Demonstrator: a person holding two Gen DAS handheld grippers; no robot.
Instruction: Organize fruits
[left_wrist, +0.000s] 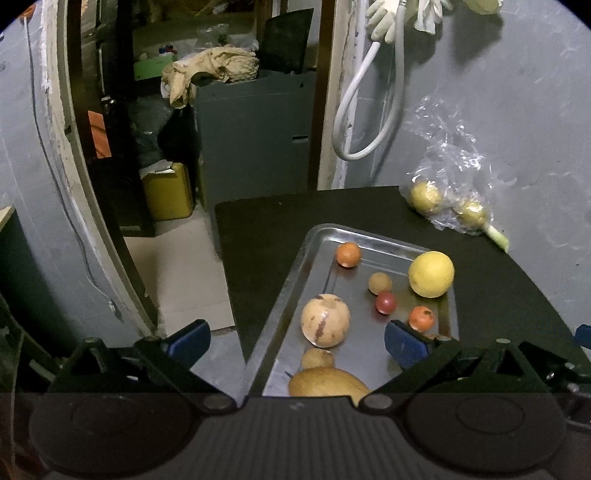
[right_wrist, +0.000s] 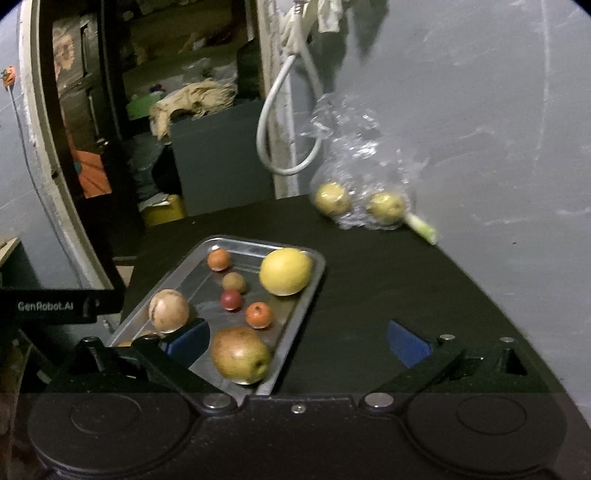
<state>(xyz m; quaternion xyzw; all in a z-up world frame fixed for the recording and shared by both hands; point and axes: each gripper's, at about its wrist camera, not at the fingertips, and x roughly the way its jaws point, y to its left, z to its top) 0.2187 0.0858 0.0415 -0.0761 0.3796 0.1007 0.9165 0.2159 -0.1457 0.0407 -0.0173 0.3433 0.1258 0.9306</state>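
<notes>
1. The metal tray (right_wrist: 314, 275) lies on the dark bench (right_wrist: 388, 280), its long axis running away from both cameras toward the grey wall (right_wrist: 480, 110).
2. The tray holds a large yellow citrus (right_wrist: 285, 270) at the far right, two small orange fruits (right_wrist: 218, 259) (right_wrist: 259, 314), a small tan fruit (right_wrist: 233, 281), a small red fruit (right_wrist: 231, 298), a pale round fruit with brown streaks (right_wrist: 168, 311), and a greenish-brown pear-like fruit (right_wrist: 240, 354) nearest the cameras.
3. Only the right wrist view shows that near fruit whole; in the left wrist view it is cut off by the gripper body.
4. A clear plastic bag (left_wrist: 448, 177) with two yellow-green fruits (left_wrist: 424, 197) sits at the bench's far edge against the wall, well apart from the tray.
5. The left gripper (left_wrist: 295, 338) has its blue-padded fingers spread wide over the tray's near end, holding nothing.
6. The right gripper (right_wrist: 297, 341) is likewise spread and empty, its left finger (right_wrist: 186, 341) over the tray, the other over bare bench.
</notes>
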